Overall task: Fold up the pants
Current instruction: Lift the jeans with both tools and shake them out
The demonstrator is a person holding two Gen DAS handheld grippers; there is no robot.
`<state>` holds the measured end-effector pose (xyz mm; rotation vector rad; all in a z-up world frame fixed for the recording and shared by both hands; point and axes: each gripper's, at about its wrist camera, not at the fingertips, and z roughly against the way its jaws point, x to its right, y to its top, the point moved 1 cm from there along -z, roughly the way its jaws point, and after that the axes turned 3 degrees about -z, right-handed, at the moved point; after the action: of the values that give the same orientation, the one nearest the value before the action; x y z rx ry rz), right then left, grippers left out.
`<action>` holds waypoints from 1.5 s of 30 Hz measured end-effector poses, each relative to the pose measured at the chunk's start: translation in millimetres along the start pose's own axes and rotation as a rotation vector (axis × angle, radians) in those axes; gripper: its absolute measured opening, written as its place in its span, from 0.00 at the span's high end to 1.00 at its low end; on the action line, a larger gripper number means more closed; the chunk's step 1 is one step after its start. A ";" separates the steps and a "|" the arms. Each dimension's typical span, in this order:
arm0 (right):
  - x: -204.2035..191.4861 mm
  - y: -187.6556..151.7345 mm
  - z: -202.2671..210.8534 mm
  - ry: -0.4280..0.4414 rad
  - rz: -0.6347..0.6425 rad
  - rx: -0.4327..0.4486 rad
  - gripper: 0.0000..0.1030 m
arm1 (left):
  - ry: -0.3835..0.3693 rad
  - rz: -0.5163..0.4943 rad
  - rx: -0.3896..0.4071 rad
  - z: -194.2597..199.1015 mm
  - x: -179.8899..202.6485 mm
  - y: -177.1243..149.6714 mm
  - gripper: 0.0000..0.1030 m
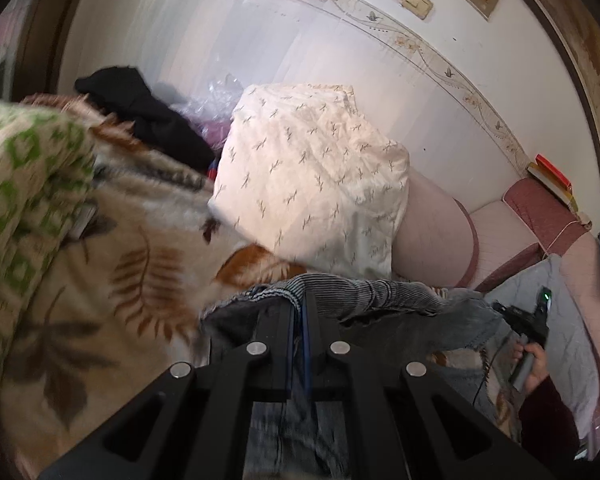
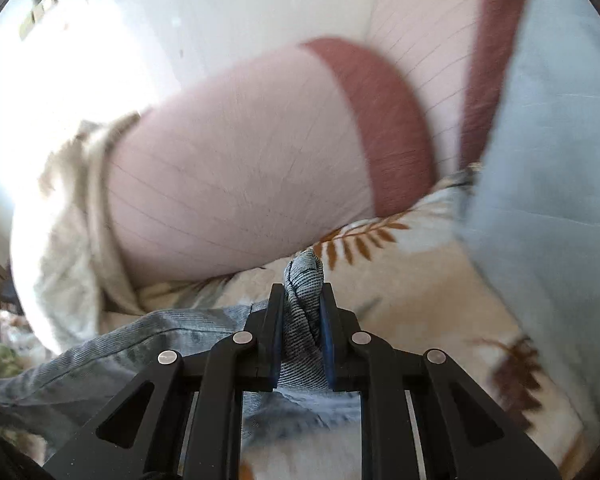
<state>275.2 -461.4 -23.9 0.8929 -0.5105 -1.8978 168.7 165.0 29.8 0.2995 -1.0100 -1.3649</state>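
The pants (image 1: pixel 384 300) are grey-blue ribbed denim. In the left wrist view my left gripper (image 1: pixel 299 304) is shut on their edge, and the cloth stretches right toward the right gripper (image 1: pixel 528 320), held in a hand. In the right wrist view my right gripper (image 2: pixel 300 296) is shut on a bunched fold of the pants (image 2: pixel 304 280), with more of the cloth trailing down to the left (image 2: pixel 120 344). Both hold the pants above a leaf-print blanket (image 1: pixel 140 280).
A white patterned pillow (image 1: pixel 312 176) and a pink pillow with a maroon band (image 2: pixel 240 176) lie just ahead. A light blue quilt (image 2: pixel 552 160) is at the right. Black clothes (image 1: pixel 148 116) and a green-patterned blanket (image 1: pixel 24 184) lie at the left. A tiled wall (image 1: pixel 300 40) stands behind.
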 end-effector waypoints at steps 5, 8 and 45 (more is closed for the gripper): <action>34.3 -43.9 70.1 0.009 -0.026 0.004 0.86 | 0.001 0.057 -0.057 19.7 -19.7 -44.0 0.95; 53.8 -89.4 96.6 0.020 -0.034 -0.029 0.86 | 0.023 0.088 -0.101 17.9 -34.5 -69.2 0.95; 114.4 -177.9 153.8 -0.074 0.022 -0.225 0.56 | 0.018 0.140 -0.238 -10.5 -71.2 -125.8 0.93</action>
<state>21.9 -482.5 -85.4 0.6701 -0.3406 -1.9286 101.2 194.6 -95.0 0.0611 -0.8281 -1.3363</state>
